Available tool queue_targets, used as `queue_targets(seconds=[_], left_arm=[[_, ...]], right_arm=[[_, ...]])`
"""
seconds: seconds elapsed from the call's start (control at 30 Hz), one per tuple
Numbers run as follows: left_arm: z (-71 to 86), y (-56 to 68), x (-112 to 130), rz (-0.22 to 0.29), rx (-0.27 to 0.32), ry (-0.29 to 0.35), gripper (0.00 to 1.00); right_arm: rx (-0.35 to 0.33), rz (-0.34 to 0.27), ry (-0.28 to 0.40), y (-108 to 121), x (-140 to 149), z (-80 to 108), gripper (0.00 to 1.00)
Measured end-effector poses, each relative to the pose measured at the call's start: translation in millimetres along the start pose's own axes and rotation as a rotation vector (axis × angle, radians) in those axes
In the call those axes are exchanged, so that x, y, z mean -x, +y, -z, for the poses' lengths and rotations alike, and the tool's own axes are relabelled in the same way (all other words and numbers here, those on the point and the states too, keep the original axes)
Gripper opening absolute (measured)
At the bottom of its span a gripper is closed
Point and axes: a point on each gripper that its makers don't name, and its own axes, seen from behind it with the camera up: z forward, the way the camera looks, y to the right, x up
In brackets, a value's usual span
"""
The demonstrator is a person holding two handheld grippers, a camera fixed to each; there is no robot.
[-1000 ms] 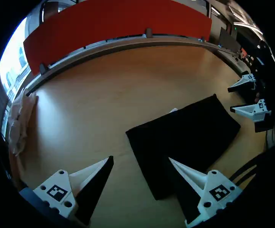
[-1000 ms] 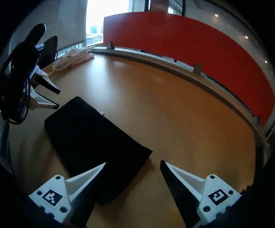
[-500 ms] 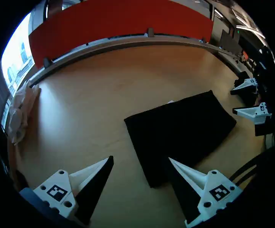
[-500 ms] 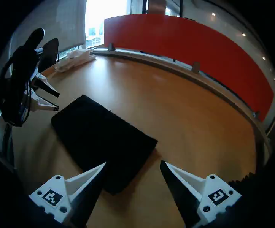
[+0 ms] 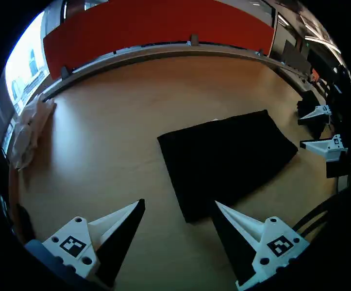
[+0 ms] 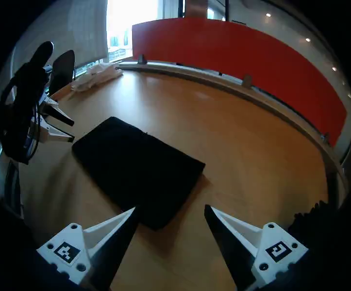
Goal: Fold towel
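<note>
In the left gripper view, a bright window (image 5: 22, 72) stood at the far left, and beside it a heap of pale cloth (image 5: 29, 128) lay at the edge of the wooden table (image 5: 122, 121). A red partition (image 5: 151, 24) ran along the table's far side. At the bottom of that view the left gripper (image 5: 178, 202) had its two white fingers spread wide apart with nothing between them but bare wood and the near corner of the towel (image 5: 226, 160). The towel was black and lay flat on the table as a neat folded rectangle, right of centre and set at a slant. Past its far short end, at the right edge, the right gripper (image 5: 300, 129) pointed in toward it, its fingers parted and clear of the cloth. In the right gripper view, the left gripper appeared at the left with dark cables around it and a black chair back (image 6: 61, 65) behind. Its tongs were apart and near the towel's end, not touching it. The towel lay left of centre. The right gripper's own fingers at the bottom were spread and empty, with the towel's near edge just beyond the left one.
</note>
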Motion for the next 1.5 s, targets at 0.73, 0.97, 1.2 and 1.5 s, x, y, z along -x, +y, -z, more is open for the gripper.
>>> queue_targets(seconds=[0.73,0.97,1.2,1.5], left_arm=[[16.6,-3.4,19.7,0.066,-0.041,0.026,0.96],[27.5,-8.0,28.8,0.117,-0.066,0.046,0.96],[37.4,-10.7,41.8,0.141,-0.085,0.056,0.96],[48.0,-16.0,53.9,0.159,-0.113,0.077,0.96]], right_arm=[[-0.077,0.07,-0.001,-11.5,0.5,-6.7,1.0],[-0.1,0.105,-0.016,-14.0,3.7,-10.4,1.0],[-0.119,0.129,-0.029,-17.1,6.4,-12.1,1.0],[-0.14,0.163,-0.05,-20.9,11.9,-15.0,1.0]])
